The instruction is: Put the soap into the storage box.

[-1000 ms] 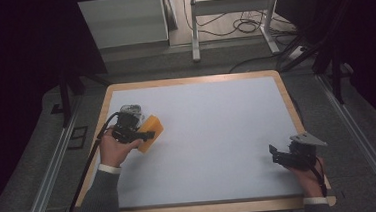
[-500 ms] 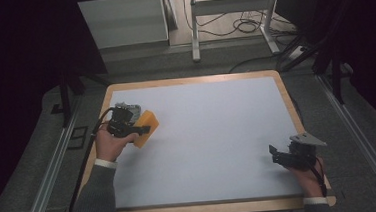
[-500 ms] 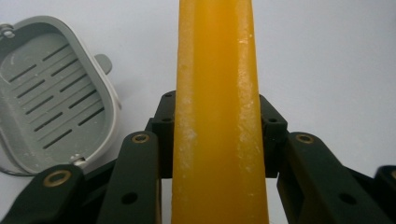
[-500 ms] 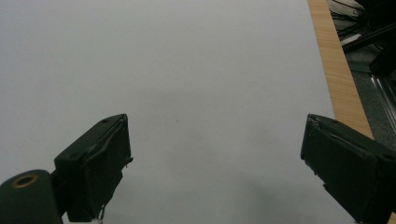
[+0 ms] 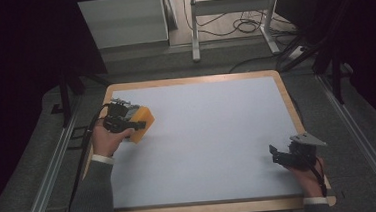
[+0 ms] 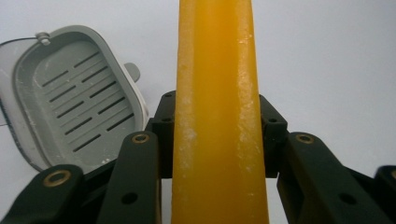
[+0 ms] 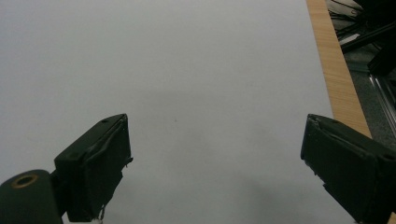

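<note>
Toward ten o'clock on the pale surface point(image 5: 213, 134), the left gripper point(image 5: 127, 123) pinches an orange bar of soap point(image 5: 142, 124) between its two black jaws. The left gripper view looks straight along this yellow-orange bar point(image 6: 217, 116), which stands upright between the jaws, with both pads pressed flat against its long sides and whitish flecks along its edges. Just beside the bar at about ten o'clock in that view lies an open grey soap dish point(image 6: 70, 98) with a slotted floor and a pale rim, resting on the surface and not touching the bar. At about four o'clock on the surface, well apart from the soap, the right gripper point(image 5: 287, 155) rests in the person's right hand point(image 5: 309, 177) near the wooden edge point(image 5: 290, 109). Its jaws are spread wide with nothing between them, and the right gripper view point(image 7: 215, 163) shows bare pale surface in the gap.
</note>
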Tool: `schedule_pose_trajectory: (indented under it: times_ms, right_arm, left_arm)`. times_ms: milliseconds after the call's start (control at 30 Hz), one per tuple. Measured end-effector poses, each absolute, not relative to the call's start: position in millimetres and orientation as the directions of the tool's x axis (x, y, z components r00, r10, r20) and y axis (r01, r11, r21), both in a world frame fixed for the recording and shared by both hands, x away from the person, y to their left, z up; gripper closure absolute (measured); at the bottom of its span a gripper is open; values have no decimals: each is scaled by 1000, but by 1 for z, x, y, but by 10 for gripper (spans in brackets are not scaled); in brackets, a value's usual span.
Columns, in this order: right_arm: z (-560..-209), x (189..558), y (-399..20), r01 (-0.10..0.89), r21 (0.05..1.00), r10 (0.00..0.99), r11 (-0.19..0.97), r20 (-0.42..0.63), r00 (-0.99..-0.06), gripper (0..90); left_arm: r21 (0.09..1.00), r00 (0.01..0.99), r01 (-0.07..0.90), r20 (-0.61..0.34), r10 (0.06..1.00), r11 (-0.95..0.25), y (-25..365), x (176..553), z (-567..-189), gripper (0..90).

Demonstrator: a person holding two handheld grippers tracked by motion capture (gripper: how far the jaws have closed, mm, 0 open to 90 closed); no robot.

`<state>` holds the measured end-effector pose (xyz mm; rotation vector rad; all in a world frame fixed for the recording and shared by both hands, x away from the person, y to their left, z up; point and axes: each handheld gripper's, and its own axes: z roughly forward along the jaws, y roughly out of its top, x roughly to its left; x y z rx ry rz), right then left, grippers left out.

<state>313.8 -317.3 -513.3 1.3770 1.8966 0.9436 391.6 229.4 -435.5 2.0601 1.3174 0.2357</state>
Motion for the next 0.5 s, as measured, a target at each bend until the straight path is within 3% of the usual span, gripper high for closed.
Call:
schedule_pose_trajectory:
  times_ms: [500]
  right_arm:
    - [-514,314,-318,531,822,959,205,-62,-275,82]
  left_arm:
    - [612,437,756,-208,875,-232,239,411,-432,610]
